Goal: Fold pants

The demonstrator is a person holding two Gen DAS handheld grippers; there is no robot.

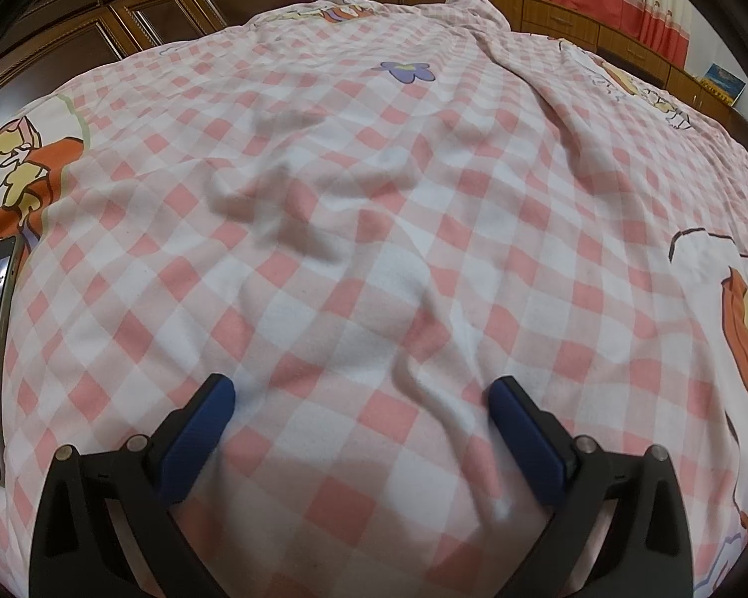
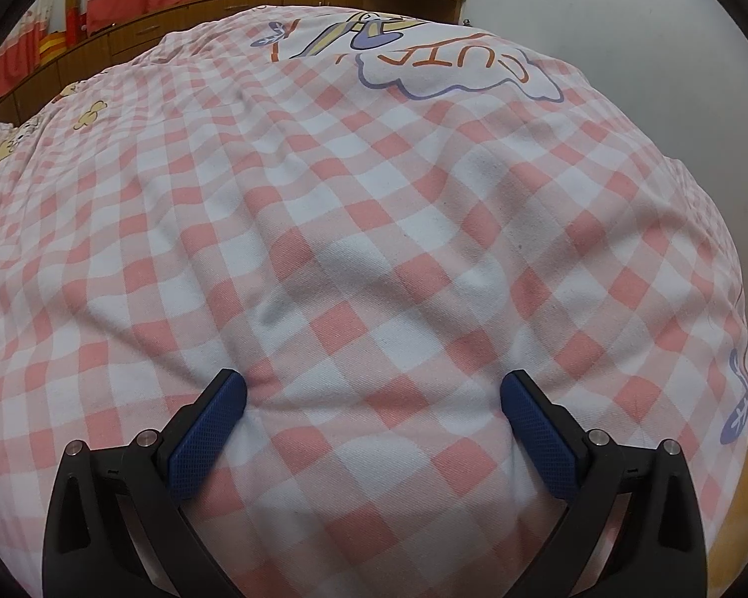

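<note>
Checked bedspread (image 1: 374, 249) fills both views, no pants visible, and both tools, left (image 1: 361, 398) and right (image 2: 374, 393), gape apart against it, so closing now would likely pinch bedding instead.

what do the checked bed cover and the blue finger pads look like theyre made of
Checked bed cover: looks like soft woven cotton, matte; it wrinkles loosely and a fine weave shows in the right wrist view. Blue finger pads: probably rubber or textured plastic, matte, with a fine dotted grip pattern. Neither can be confirmed by sight alone.
</note>
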